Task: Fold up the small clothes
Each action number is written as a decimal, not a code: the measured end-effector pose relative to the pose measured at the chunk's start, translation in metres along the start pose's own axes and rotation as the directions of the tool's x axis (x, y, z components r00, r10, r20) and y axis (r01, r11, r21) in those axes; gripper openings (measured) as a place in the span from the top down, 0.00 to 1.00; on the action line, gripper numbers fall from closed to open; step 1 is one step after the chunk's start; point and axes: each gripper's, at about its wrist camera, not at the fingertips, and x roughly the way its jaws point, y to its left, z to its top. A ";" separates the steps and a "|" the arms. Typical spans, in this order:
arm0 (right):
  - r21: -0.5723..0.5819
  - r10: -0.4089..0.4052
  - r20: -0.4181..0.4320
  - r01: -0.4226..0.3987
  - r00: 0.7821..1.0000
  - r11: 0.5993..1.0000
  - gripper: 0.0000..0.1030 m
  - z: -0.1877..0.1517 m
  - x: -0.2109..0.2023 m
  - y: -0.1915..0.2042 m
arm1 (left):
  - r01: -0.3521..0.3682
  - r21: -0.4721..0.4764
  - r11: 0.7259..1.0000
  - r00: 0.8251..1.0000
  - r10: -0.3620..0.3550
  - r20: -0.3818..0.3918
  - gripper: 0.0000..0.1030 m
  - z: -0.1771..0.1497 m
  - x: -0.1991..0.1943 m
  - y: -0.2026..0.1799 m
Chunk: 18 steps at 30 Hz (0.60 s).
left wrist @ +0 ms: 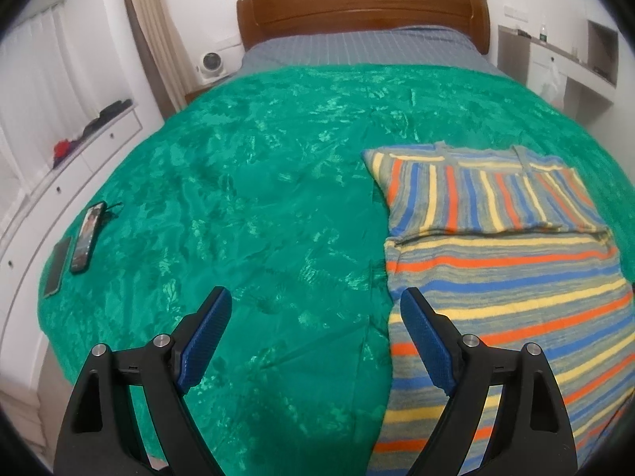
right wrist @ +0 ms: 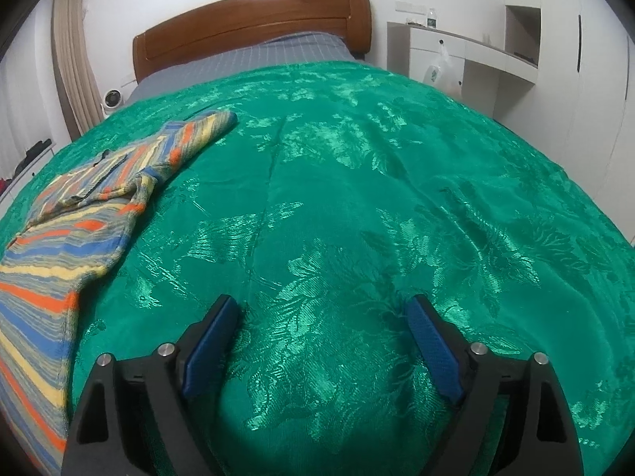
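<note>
A striped knit garment (left wrist: 496, 261) in orange, blue, yellow and grey lies flat on the green bedspread (left wrist: 258, 198), its far part folded over so the stripes there run crosswise to those on the near part. In the left wrist view, the left gripper (left wrist: 315, 305) hangs above the garment's left edge: its right finger (left wrist: 426, 341) sits over the striped knit, its left finger over bare bedspread, jaws wide apart with nothing between them. In the right wrist view, the garment (right wrist: 75, 230) lies off to the left, well clear of the right gripper (right wrist: 321, 313), whose fingers are likewise spread wide over bare bedspread. Two phones (left wrist: 85, 240) rest near the bed's left edge; a wooden headboard (left wrist: 361, 4) stands beyond.
</note>
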 end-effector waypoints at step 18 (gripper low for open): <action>-0.096 -0.203 -0.007 0.202 0.979 0.975 0.02 0.008 -0.165 0.065 | 0.020 -0.018 1.000 0.999 -0.020 0.029 0.08 -0.048 -0.044 -0.014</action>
